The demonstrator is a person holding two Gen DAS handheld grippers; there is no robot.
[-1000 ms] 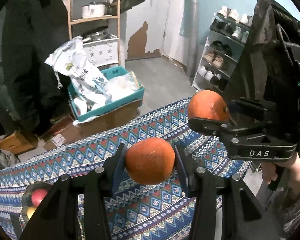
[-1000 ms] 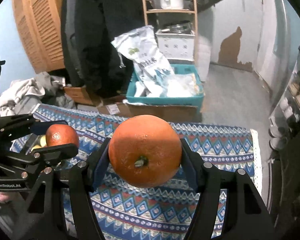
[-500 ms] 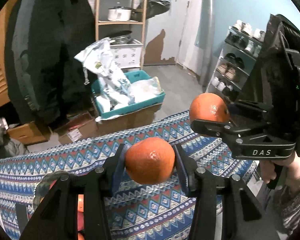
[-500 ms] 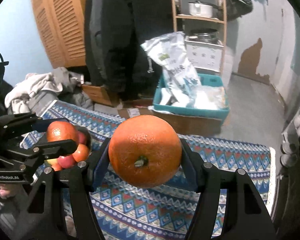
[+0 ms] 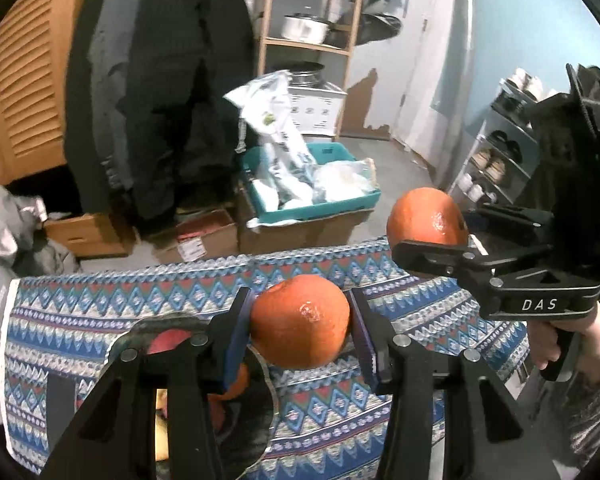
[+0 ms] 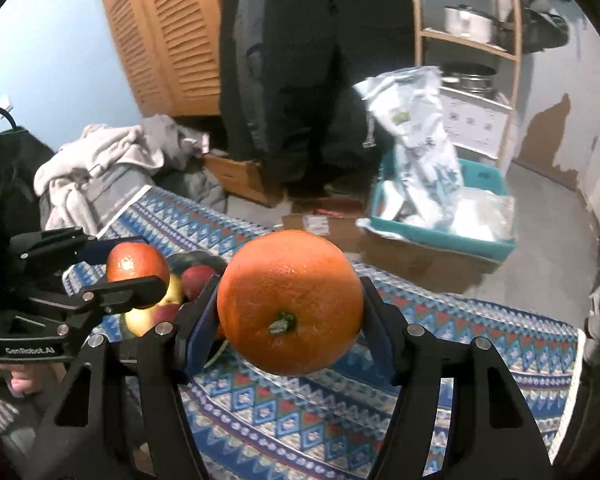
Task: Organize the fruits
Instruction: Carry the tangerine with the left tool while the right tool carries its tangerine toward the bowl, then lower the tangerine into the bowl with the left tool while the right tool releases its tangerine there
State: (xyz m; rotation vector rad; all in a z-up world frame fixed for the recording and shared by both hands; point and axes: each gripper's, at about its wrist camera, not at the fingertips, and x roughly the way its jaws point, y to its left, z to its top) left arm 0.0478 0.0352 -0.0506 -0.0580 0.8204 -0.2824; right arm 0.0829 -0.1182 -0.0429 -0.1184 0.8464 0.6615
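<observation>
Left tongs (image 5: 300, 322) clenched on smaller orange (image 5: 300, 320); right tongs (image 6: 290, 304) clenched on larger orange (image 6: 290, 300), stem end facing camera. Both fruits held in air above patterned table (image 6: 480, 340). Bowl (image 5: 156, 326) with apples and another orange sits on table just below left tongs, near its left edge

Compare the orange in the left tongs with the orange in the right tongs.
The left orange looks smaller and redder; the right orange looks bigger and paler. The right orange shows its green stem end, while the left orange shows only peel. Both are clamped between tongs above the patterned cloth.
</observation>
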